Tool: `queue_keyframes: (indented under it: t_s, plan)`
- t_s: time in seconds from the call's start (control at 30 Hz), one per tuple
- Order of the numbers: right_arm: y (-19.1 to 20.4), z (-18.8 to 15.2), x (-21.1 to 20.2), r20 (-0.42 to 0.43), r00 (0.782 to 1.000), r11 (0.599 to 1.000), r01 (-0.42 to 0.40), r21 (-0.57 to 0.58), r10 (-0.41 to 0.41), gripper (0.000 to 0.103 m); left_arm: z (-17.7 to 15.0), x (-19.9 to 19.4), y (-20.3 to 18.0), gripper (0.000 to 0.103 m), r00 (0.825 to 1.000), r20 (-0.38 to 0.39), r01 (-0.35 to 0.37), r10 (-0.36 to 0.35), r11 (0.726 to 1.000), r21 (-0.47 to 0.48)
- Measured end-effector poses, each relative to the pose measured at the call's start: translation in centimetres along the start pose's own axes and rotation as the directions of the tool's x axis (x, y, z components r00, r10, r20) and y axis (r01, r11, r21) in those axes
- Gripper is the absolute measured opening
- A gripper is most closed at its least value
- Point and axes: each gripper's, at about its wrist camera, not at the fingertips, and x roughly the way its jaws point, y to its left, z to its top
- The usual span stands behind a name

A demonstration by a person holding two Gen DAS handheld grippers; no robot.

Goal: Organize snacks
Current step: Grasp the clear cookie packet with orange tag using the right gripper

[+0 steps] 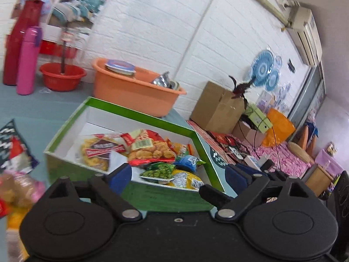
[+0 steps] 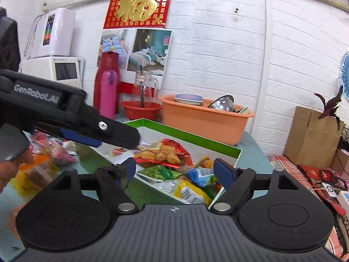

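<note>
While both claws gape empty over snack box [image 1: 139, 118], only right wrist view shows left claw [image 2: 113, 136].

We see a grey-blue tabletop [image 1: 43, 109] carrying a green snack box [image 1: 135, 194], an orange tub [image 1: 130, 91], a red basin [image 1: 62, 77], a pink bottle [image 1: 27, 61] and loose snack packets [image 1: 15, 150].

My two grippers are black plastic – round pivot discs, silver rivets, blue pads on the fingers. Left of the green box [image 2: 187, 134], my left gripper [image 2: 104, 135] carries white "GenRobot.AI" lettering and one silver screw.
</note>
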Motion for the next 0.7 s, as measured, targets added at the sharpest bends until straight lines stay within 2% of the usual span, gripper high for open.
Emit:
queue_keyframes:
  t_s: [0.2, 0.33, 0.43, 0.57, 0.7]
  plan:
    - [2.3, 0.3, -2.5, -0.011, 0.992, 0.991, -0.122, 0.062, 0.123, 0.103, -2.4, -7.0, 2.5, 0.103, 0.989, 0.075, -0.121, 0.127, 0.99, -0.076]
    - [4.1, -0.1, -2.6, -0.034, 0.977, 0.974, -0.206, 0.098, 0.211, 0.103, -4.6, -9.2, 5.3, 0.103, 0.974, 0.041, -0.213, 0.222, 0.964, -0.156]
    - [6.0, -0.8, -2.1, -0.072, 0.967, 0.967, -0.235, 0.101, 0.243, 0.103, -5.7, -9.8, 7.1, 0.103, 0.96, -0.01, -0.276, 0.279, 0.945, -0.176]
    - [8.1, -1.7, -1.1, -0.128, 0.944, 0.95, -0.293, 0.105, 0.305, 0.103, -6.9, -10.9, 8.2, 0.103, 0.961, -0.025, -0.275, 0.275, 0.944, -0.184]
    - [10.5, -1.7, 0.6, -0.158, 0.923, 0.936, -0.349, 0.031, 0.35, 0.103, -7.8, -12.4, 8.8, 0.103, 0.965, -0.029, -0.263, 0.262, 0.944, -0.202]
